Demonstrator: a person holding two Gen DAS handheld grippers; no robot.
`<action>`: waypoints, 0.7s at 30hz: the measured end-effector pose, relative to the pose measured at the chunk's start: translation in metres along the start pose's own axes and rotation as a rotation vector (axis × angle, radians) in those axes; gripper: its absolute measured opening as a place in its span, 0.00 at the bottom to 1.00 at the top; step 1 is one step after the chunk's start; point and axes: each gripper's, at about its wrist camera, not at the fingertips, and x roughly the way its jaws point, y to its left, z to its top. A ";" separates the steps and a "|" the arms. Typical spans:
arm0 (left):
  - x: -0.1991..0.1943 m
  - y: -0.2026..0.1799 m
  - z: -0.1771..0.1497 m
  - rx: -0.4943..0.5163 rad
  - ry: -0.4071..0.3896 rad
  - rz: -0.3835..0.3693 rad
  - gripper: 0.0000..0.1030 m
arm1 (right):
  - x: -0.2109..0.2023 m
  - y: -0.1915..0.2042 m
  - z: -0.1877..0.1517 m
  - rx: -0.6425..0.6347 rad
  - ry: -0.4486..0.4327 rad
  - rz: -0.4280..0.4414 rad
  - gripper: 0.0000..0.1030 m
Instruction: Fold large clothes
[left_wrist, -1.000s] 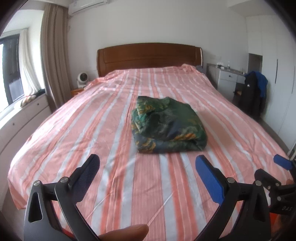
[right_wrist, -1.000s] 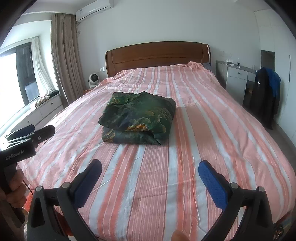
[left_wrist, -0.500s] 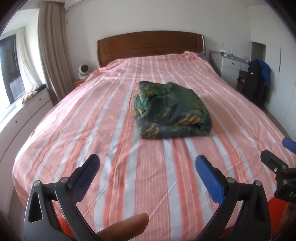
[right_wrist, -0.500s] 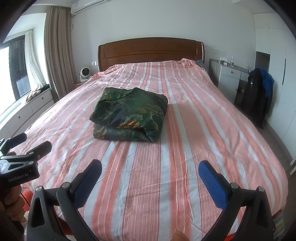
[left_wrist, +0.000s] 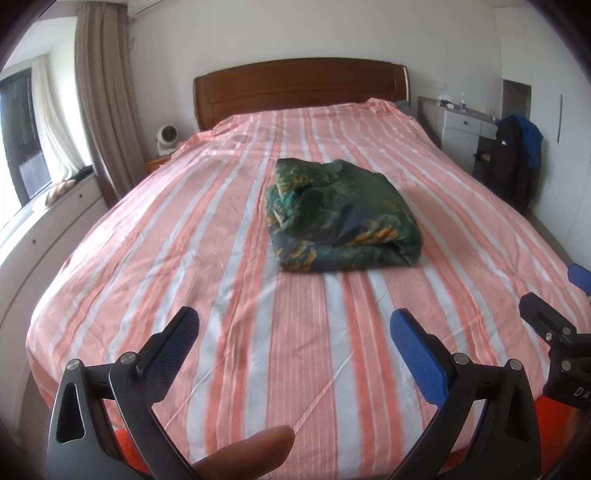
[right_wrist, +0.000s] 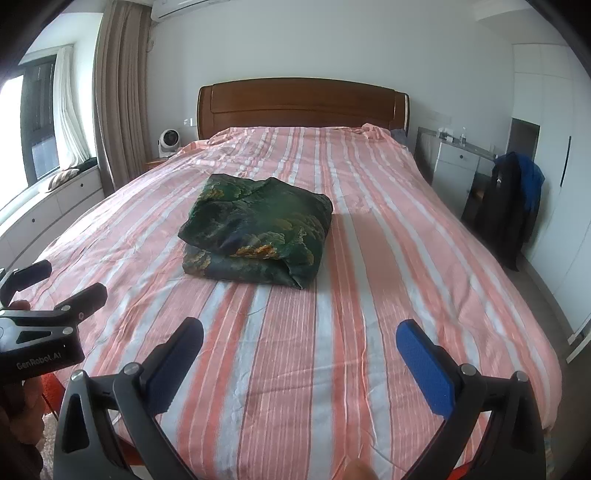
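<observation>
A dark green patterned garment (left_wrist: 340, 218) lies folded into a thick rectangular bundle near the middle of the bed; it also shows in the right wrist view (right_wrist: 258, 229). My left gripper (left_wrist: 293, 332) is open and empty, held over the foot of the bed, well short of the bundle. My right gripper (right_wrist: 299, 339) is open and empty, also over the foot of the bed. The right gripper shows at the right edge of the left wrist view (left_wrist: 554, 325). The left gripper shows at the left edge of the right wrist view (right_wrist: 51, 291).
The bed (left_wrist: 207, 258) has a pink, orange and white striped sheet and a wooden headboard (right_wrist: 303, 107). A white dresser (right_wrist: 454, 166) and a chair draped with dark clothes (right_wrist: 509, 206) stand to the right. A window seat (left_wrist: 48, 218) and a small fan (right_wrist: 168, 142) are on the left.
Both grippers have drawn back and risen from the bed, so more of its foot shows. The folded bundle has not moved. Both grippers stay open.
</observation>
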 end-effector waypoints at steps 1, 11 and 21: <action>0.000 0.000 0.000 -0.002 0.003 -0.002 1.00 | 0.000 0.000 0.000 -0.001 0.001 -0.004 1.00; -0.001 -0.003 0.001 0.028 0.001 0.000 1.00 | 0.001 0.001 0.001 -0.012 0.009 -0.003 1.00; 0.001 -0.003 0.003 0.041 -0.005 0.038 1.00 | 0.000 0.004 0.002 -0.014 0.028 0.014 1.00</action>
